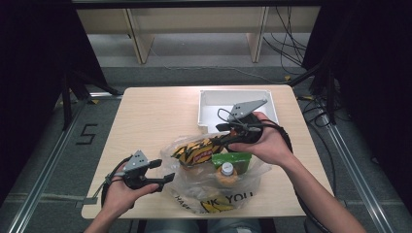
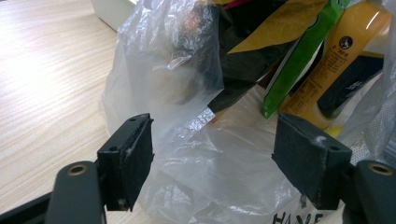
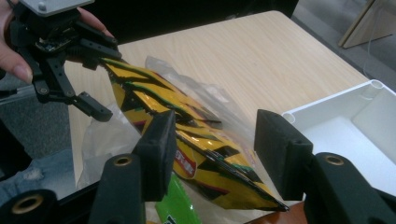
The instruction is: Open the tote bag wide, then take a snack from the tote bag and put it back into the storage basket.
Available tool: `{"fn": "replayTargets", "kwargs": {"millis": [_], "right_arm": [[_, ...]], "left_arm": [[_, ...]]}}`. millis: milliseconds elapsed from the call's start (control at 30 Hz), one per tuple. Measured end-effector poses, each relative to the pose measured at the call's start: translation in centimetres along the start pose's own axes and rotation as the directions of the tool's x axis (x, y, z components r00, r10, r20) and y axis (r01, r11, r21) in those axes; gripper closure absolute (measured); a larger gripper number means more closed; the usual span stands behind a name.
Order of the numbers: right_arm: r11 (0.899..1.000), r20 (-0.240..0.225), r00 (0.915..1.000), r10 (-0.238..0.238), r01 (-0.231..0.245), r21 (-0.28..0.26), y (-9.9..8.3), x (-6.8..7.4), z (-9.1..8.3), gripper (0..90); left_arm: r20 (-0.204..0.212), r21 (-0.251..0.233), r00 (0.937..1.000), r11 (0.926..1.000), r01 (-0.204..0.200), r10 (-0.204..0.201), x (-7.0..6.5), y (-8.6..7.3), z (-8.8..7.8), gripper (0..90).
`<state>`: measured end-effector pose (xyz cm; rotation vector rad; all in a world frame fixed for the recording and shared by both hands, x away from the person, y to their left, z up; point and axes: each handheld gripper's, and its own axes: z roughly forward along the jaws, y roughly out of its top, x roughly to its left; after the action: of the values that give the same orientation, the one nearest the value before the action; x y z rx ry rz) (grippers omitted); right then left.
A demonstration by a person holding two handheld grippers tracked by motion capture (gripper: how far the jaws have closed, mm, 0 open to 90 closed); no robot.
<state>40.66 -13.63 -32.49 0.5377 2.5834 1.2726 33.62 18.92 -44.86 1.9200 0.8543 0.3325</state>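
Observation:
A clear plastic bag (image 1: pixel 214 189) with black lettering lies at the table's front middle. In it are a yellow and black snack bag (image 1: pixel 197 151), a green packet (image 1: pixel 232 160) and an orange juice bottle (image 1: pixel 227 174). My right gripper (image 1: pixel 222 137) reaches in from the right. In the right gripper view its jaws (image 3: pixel 215 149) stand open around the snack bag (image 3: pixel 140 93), the right pad clear of it. My left gripper (image 1: pixel 163 171) is open at the bag's left side. Its pads (image 2: pixel 126 158) stand wide apart, with bag film (image 2: pixel 187 70) just ahead.
A white empty bin (image 1: pixel 209 104) stands at the table's back right, just behind my right hand. The wooden table (image 1: pixel 155 116) is bare on its left and back. Its front edge runs close under the bag. Cables trail from both grippers.

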Motion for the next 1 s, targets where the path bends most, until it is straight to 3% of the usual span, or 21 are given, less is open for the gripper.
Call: {"fn": "replayTargets", "kwargs": {"millis": [67,300,500,533,567,767,800,867,900,933,1000], "right_arm": [[1.000,-0.013,0.9998,-0.014,0.014,0.007,0.1,0.0,0.1,48.2],[0.998,-0.029,0.9989,-0.036,0.037,0.058,0.4,0.2,0.7,45.1],[0.993,-0.032,0.9990,-0.030,0.033,0.109,0.2,0.4,1.3,42.6],[0.993,-0.027,0.9981,-0.055,0.058,0.108,0.2,0.3,1.4,41.9],[0.991,-0.032,0.9979,-0.056,0.059,0.116,0.2,0.3,1.5,41.6],[0.985,-0.022,0.9955,-0.093,0.095,0.142,0.1,0.2,2.2,39.9],[0.985,-0.036,0.9965,-0.075,0.080,0.151,0.1,0.2,2.2,39.9],[0.984,-0.012,0.9985,-0.054,0.055,0.170,0.1,0.4,2.5,40.4],[0.981,-0.011,0.9956,-0.093,0.093,0.169,0.2,0.2,2.6,41.3],[0.981,0.000,0.9970,-0.077,0.076,0.179,0.2,0.4,2.7,42.0],[0.978,0.002,0.9941,-0.108,0.106,0.182,0.3,0.3,2.9,43.4]], "left_arm": [[-0.002,0.006,0.9998,0.9998,0.021,-0.021,-0.1,-0.1,0.1,27.8],[0.002,-0.001,1.0000,1.0000,0.009,-0.009,0.1,-0.1,0.4,27.8],[-0.001,0.011,0.9996,0.9996,0.028,-0.028,-0.1,-0.3,0.5,27.9],[0.001,0.009,0.9995,0.9995,0.031,-0.031,-0.1,-0.3,0.5,27.9],[0.002,0.014,1.0000,0.9999,0.009,-0.009,0.1,-0.2,0.5,27.9],[0.002,0.008,0.9999,0.9999,0.015,-0.015,0.1,-0.2,0.6,27.9],[0.002,0.007,0.9999,0.9999,0.012,-0.012,0.1,-0.2,0.5,27.9],[0.003,0.003,0.9999,0.9999,0.013,-0.013,0.1,-0.3,0.6,27.9],[0.003,0.016,0.9999,0.9998,0.011,-0.011,0.2,-0.3,0.6,27.9],[0.000,0.014,0.9999,0.9998,0.013,-0.013,0.2,-0.4,0.7,28.0],[0.002,0.020,0.9999,0.9997,0.016,-0.016,0.1,-0.5,0.7,28.0]]}}
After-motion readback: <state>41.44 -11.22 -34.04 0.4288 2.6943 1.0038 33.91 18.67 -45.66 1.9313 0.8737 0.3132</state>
